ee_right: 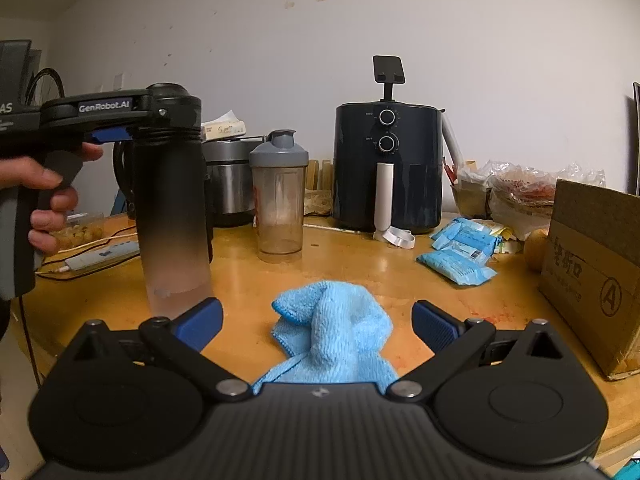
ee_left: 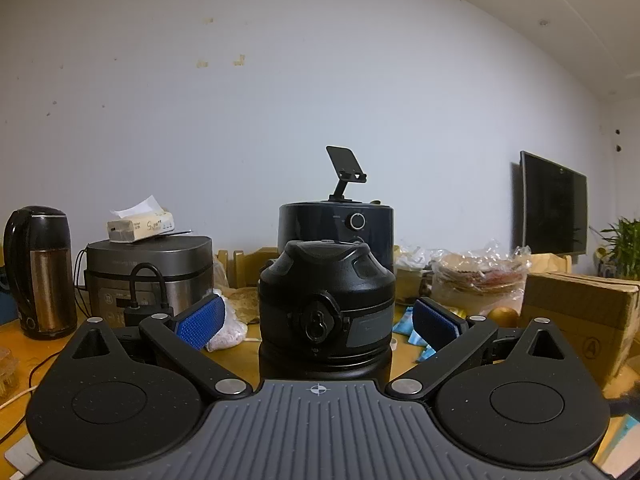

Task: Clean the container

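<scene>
Glossy wooden table (ee_right: 360, 256) carries a tall smoky bottle (ee_right: 172, 216), black fading to frosted clear, standing near its left edge. The left gripper (ee_left: 318, 322) has its ridged blue jaws spread wide, flanking the bottle's domed black lid without touching. The right gripper (ee_right: 316, 326) hangs released over a fluffy blue microfibre cloth (ee_right: 332, 328).

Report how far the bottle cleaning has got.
Early stage. Done: nothing visibly wiped. In hand: the left gripper is open around the black bottle's lid; the right gripper is open over the blue cloth. Left: grasp the cloth and wipe the bottle.
</scene>
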The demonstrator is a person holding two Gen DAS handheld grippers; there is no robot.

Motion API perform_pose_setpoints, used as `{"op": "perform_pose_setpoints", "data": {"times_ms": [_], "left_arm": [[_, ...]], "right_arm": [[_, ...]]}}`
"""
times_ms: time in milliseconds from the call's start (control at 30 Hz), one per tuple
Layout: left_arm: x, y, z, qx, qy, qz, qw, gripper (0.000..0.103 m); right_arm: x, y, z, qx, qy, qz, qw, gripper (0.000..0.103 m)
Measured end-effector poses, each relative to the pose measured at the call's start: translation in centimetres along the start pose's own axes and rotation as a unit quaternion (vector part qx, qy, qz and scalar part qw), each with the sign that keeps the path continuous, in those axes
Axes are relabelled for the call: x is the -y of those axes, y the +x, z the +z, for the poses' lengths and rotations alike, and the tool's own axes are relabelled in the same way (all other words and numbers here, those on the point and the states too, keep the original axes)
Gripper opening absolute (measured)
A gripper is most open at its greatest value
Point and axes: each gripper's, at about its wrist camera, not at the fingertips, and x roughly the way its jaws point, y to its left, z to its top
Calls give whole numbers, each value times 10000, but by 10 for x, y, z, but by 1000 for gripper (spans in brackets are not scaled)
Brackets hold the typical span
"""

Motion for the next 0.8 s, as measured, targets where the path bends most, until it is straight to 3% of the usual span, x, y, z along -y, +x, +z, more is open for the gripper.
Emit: {"op": "perform_pose_setpoints", "data": {"times_ms": [800], "left_arm": [[4, 0, 2, 29, 45, -18, 10000, 103]], "right_arm": [[8, 26, 8, -132, 161, 34, 9998, 103]]}}
